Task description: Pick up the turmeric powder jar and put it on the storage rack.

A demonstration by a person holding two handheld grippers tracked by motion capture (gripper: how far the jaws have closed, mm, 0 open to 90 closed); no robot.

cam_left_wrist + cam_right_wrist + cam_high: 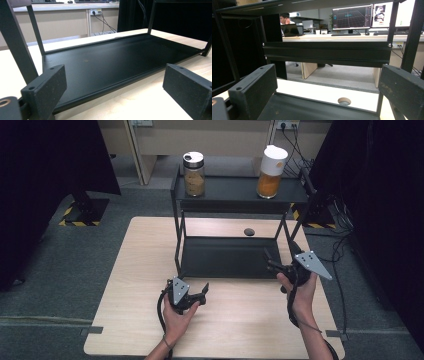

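Observation:
A black two-tier rack (176,205) stands at the back middle of the wooden table (130,295). On its top shelf a glass jar (194,175) of brown grains stands at the left, and a white-lidded container (270,172) of orange contents at the right. The lower shelf (225,257) is bare. My left gripper (204,291) is open just in front of the rack's front left corner, low over the table; its view (115,77) looks across the lower shelf (112,60). My right gripper (270,261) is open at the lower shelf's front right corner, empty (327,82).
A round cable hole (248,231) sits in the table behind the rack, also seen in the right gripper view (344,101). Black curtains flank both sides. Cables (340,245) trail off the table's right. Desks with monitors (352,16) and a seated person lie beyond.

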